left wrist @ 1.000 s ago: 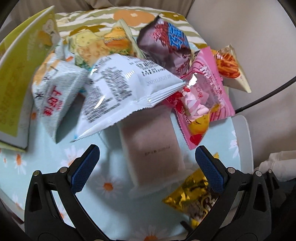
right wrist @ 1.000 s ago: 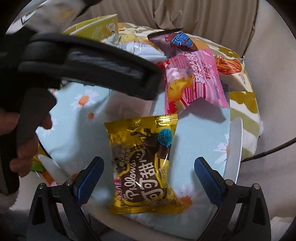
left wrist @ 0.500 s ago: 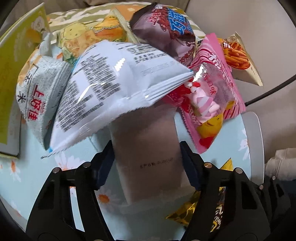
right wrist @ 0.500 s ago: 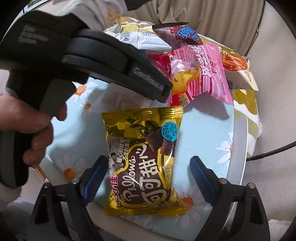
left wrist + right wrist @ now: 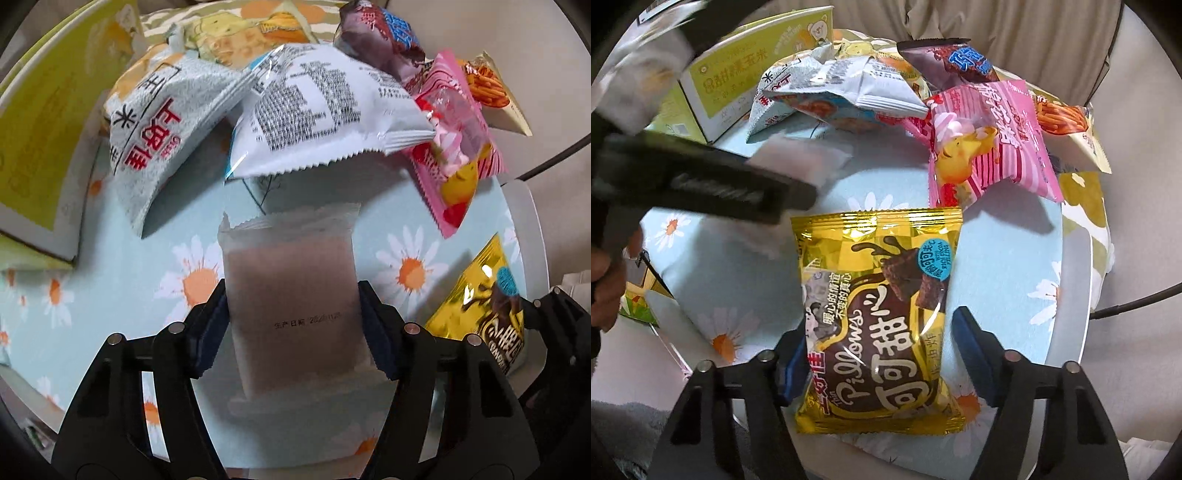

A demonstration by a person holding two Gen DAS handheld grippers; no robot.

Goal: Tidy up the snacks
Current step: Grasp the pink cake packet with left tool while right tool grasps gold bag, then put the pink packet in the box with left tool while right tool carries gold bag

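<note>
On the near part of the daisy-printed pale blue counter (image 5: 122,240), the left claw (image 5: 291,328) is clenched on a frosted, translucent packet with a brown slab inside (image 5: 291,295), pads pressing its two long sides. That packet looks light and fairly stiff, so its flat sides seem the right place to hold. To the right, the right claw (image 5: 875,354) straddles a shiny gold foil chocolate-pillow pouch (image 5: 879,295), but I cannot tell whether it has bitten yet. The foil looks slippery and puffed with air, its contents likely brittle; a gentle pinch across the lower middle seems safest. Far off, a white printed bag (image 5: 325,107) tops a heap.
</note>
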